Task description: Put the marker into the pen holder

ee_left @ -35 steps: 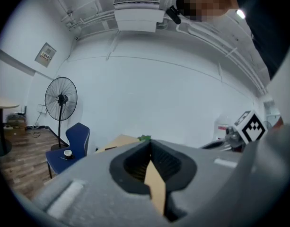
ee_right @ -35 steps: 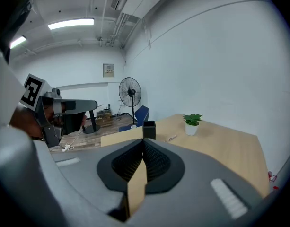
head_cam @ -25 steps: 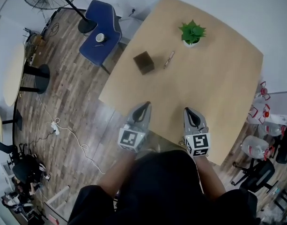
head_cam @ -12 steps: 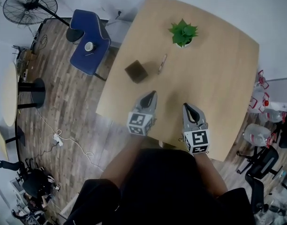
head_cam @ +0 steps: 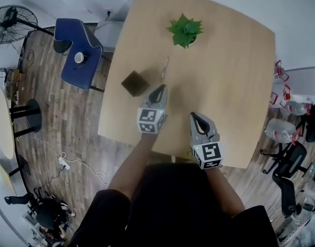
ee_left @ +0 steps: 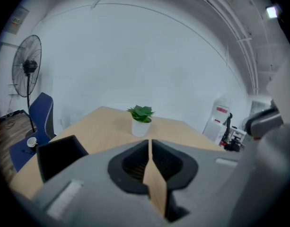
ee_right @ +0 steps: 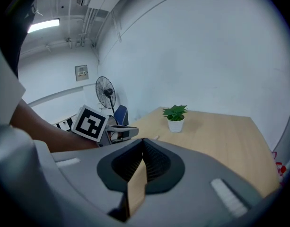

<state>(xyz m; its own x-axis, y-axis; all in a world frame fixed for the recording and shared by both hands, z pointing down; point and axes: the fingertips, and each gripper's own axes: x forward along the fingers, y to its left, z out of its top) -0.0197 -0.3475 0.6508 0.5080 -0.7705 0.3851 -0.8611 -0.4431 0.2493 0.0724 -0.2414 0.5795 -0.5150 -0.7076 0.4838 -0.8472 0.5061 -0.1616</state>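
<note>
Left gripper view: pen holder point(ee_left: 59, 156) half-hidden.

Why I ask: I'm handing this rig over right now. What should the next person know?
Left gripper: jaws have just been opening, only a crack apart, nothing between them. Its tips are close to the marker.
Right gripper: shut, empty, over the near part of the table.
Marker: lies flat on the table, beside the pen holder but apart from it.
Done: nothing; the marker is not yet gripped.
Left to do: probably open wider, grip the marker, drop it into the pen holder.
</note>
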